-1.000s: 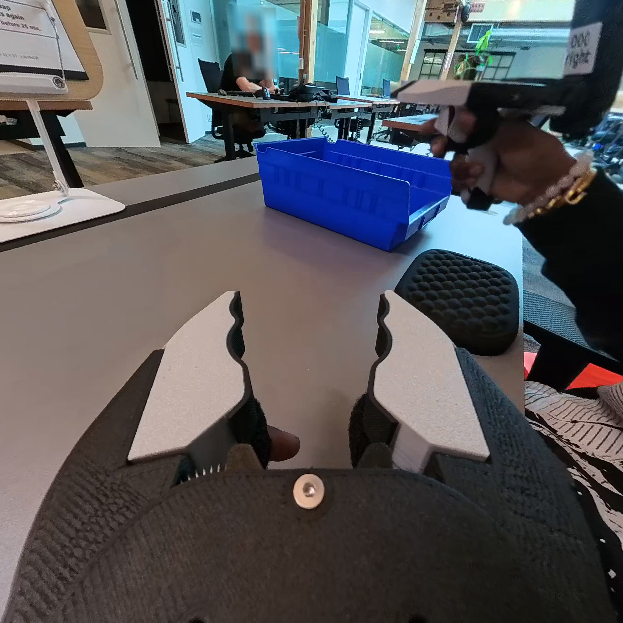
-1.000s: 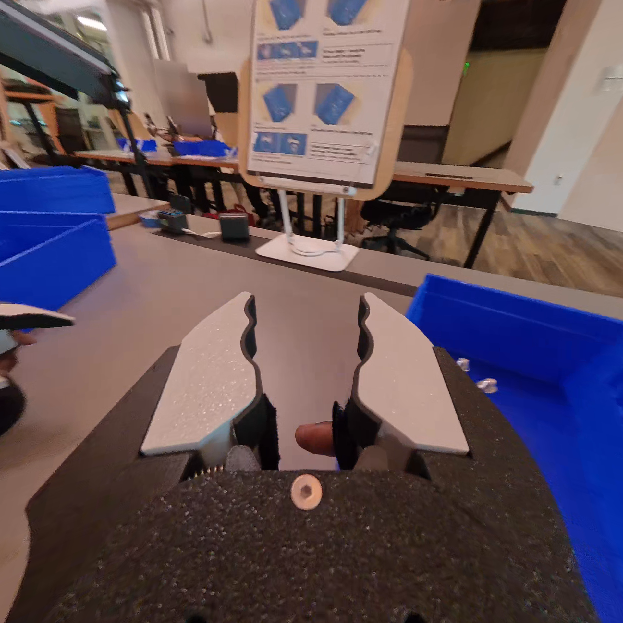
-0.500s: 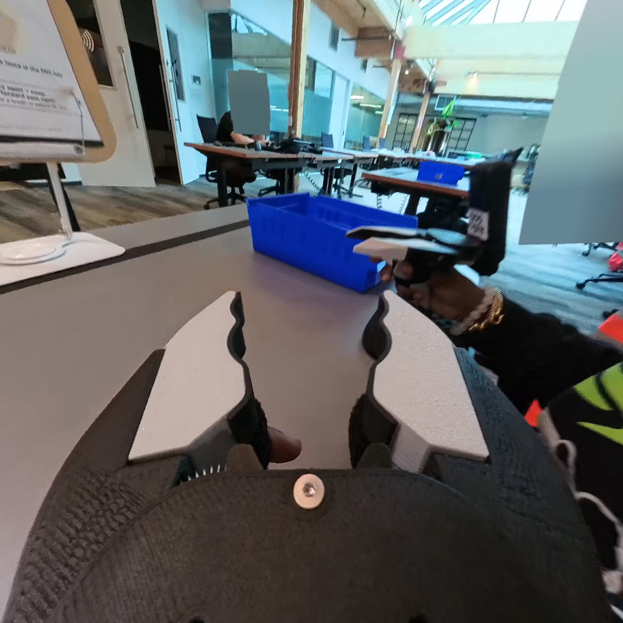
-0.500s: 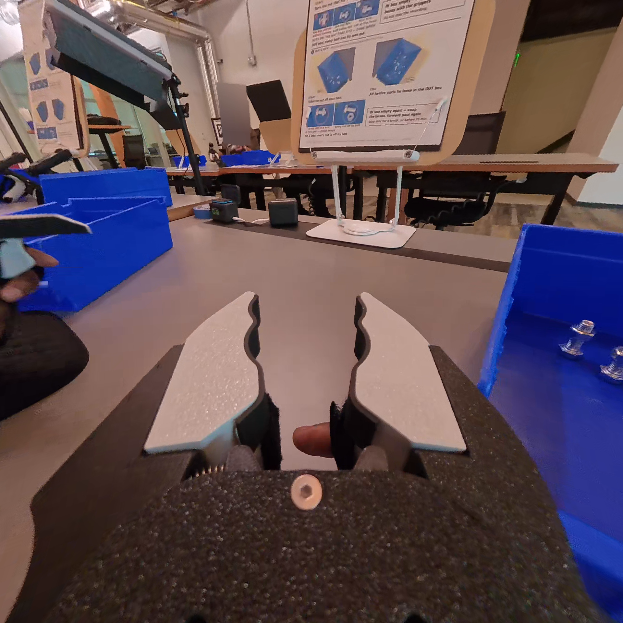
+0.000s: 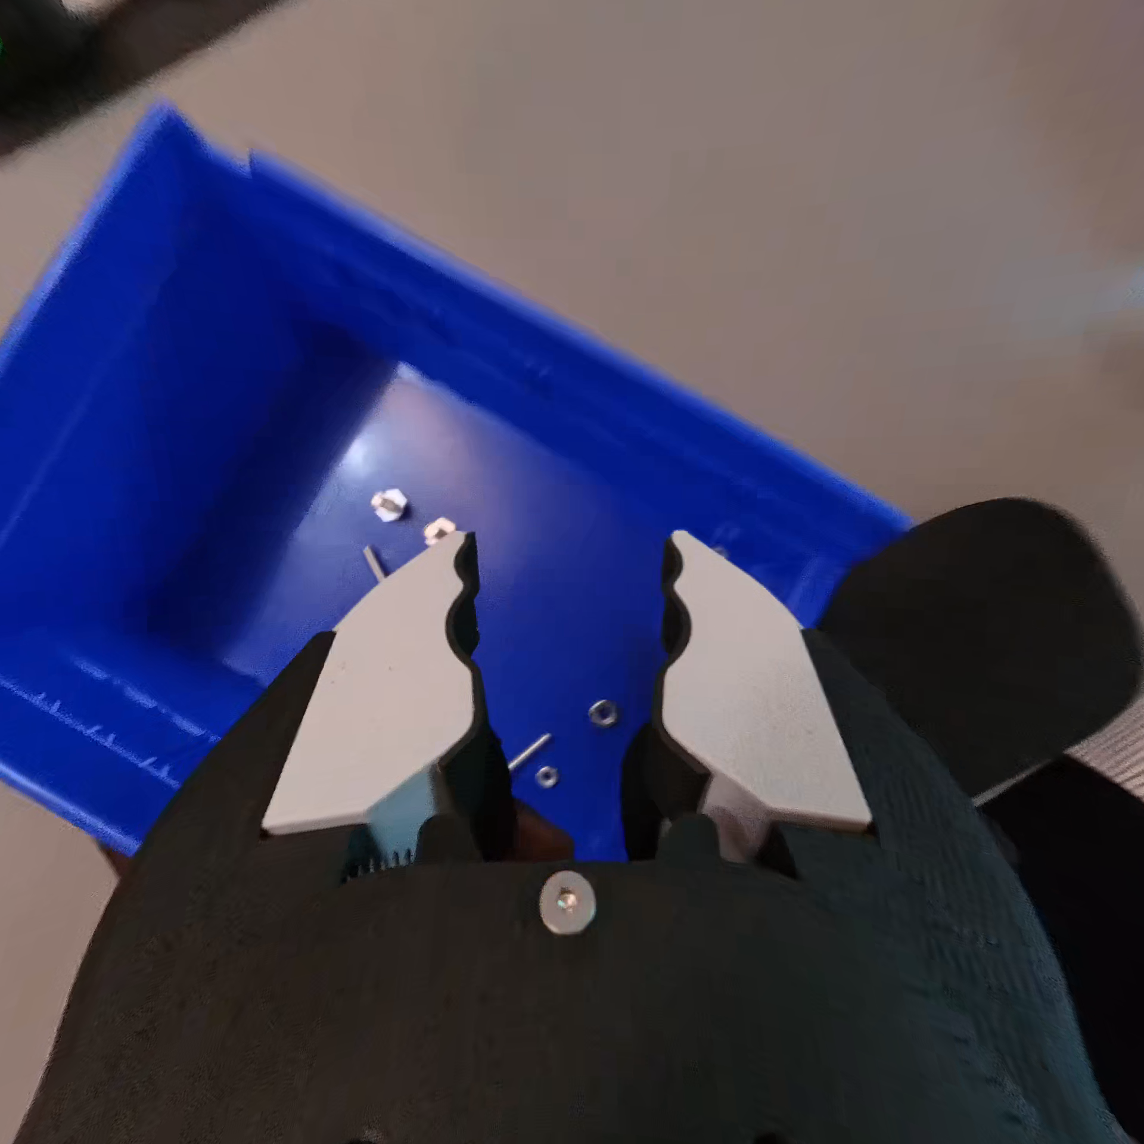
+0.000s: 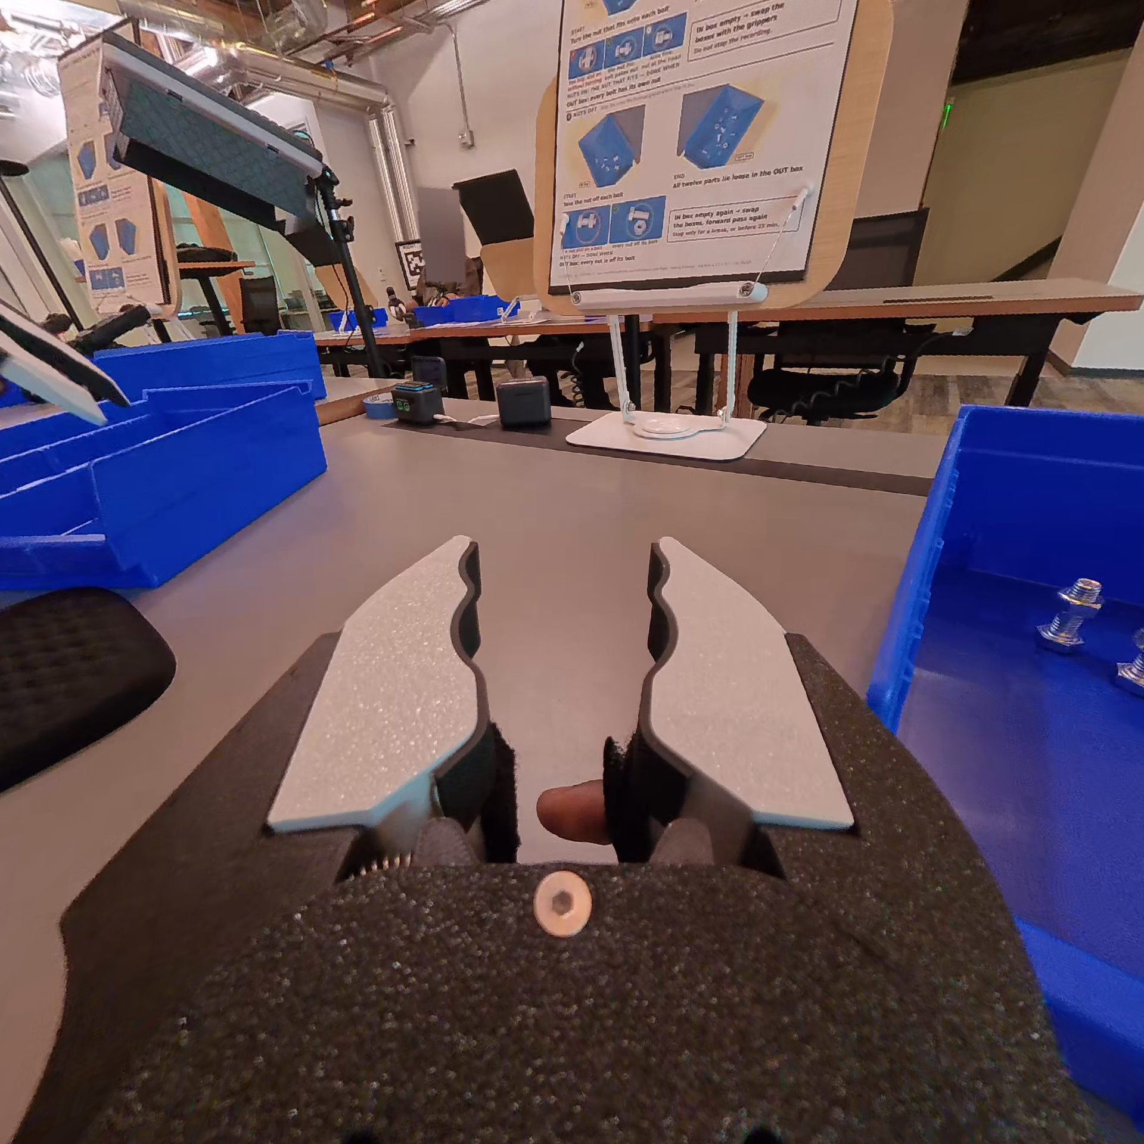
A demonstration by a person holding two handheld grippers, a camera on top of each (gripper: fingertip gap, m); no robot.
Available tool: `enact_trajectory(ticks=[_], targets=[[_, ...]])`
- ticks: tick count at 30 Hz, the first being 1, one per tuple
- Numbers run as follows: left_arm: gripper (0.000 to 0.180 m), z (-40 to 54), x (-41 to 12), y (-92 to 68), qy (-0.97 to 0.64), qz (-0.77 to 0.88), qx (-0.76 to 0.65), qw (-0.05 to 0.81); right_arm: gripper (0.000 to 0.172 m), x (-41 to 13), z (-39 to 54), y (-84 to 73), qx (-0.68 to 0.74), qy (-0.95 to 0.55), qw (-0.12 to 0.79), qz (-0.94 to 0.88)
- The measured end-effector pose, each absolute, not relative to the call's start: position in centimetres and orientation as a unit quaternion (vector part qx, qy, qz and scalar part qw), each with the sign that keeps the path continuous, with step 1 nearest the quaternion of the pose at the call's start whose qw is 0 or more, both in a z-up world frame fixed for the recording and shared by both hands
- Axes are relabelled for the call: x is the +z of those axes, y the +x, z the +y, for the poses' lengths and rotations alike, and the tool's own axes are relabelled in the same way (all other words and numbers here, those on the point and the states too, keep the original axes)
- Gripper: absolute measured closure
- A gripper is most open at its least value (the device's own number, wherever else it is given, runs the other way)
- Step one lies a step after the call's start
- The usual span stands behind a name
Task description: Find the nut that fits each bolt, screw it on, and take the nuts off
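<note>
Left wrist view looks down into a blue plastic bin [image 5: 186, 384] on the tabletop [image 5: 743, 186]: the left hand-held gripper [image 5: 572, 541] gapes, holding nothing, above blurred silver nuts [image 5: 388, 504] and a slim bolt [image 5: 528, 751] slanting up-right, its lower end hidden.

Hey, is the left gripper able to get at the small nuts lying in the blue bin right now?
Probably yes: the left gripper hangs open above the open-topped blue bin, with nothing covering the small nuts.
</note>
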State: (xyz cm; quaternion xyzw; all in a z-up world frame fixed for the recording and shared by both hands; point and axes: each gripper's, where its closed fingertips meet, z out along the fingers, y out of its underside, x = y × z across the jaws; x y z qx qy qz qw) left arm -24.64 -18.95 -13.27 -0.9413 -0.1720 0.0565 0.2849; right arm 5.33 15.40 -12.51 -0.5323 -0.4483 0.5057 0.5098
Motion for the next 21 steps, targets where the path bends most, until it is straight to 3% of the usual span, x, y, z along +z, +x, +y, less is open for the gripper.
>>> enact_trajectory(ticks=[9,21], targets=[[0.140,-20.7,-20.3,-29.8,-0.975,-0.178,0.038,0.127,0.120,-12.4,15.6,5.5,0.515,-0.533,0.509,-0.438],[0.172,-20.3,-22.5,-31.0,-0.975,-0.177,0.022,0.133,0.121,-12.5,15.9,5.5,0.518,-0.538,0.505,-0.433]])
